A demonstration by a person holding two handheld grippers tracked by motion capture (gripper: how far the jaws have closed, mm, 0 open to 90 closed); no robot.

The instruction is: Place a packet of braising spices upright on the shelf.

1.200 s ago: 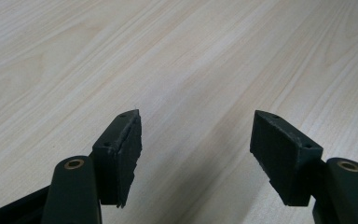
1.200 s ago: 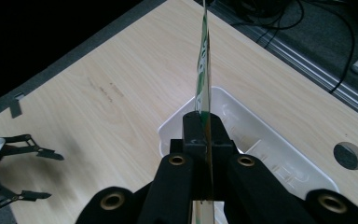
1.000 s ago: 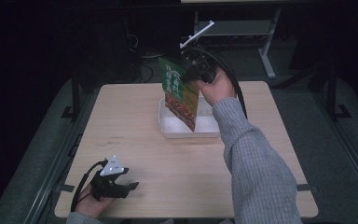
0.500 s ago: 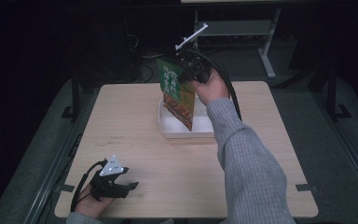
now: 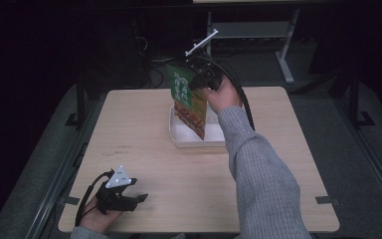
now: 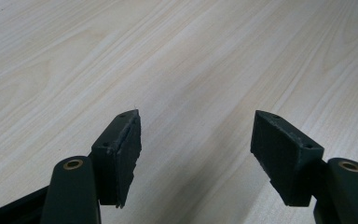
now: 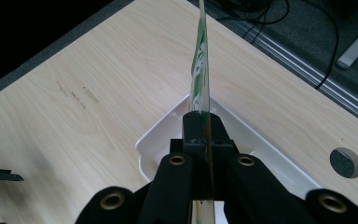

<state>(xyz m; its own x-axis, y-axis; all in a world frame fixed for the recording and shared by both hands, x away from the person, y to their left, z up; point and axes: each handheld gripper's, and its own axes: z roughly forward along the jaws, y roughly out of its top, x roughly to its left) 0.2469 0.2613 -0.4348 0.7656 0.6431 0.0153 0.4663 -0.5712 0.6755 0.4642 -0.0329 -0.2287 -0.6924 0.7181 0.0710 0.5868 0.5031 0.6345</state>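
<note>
I see the tray sitting on the tabletop toward its far middle; the pouch hangs over the tray's left part, tilted, pinched at its top by my right tool; my left tool rests at the near left corner, well apart from the tray.

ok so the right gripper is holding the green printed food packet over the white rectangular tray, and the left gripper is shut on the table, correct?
Not quite. The left gripper is open, resting on the light wooden table, as the left gripper view shows. The right gripper does hold the green printed food packet over the white rectangular tray.
</note>
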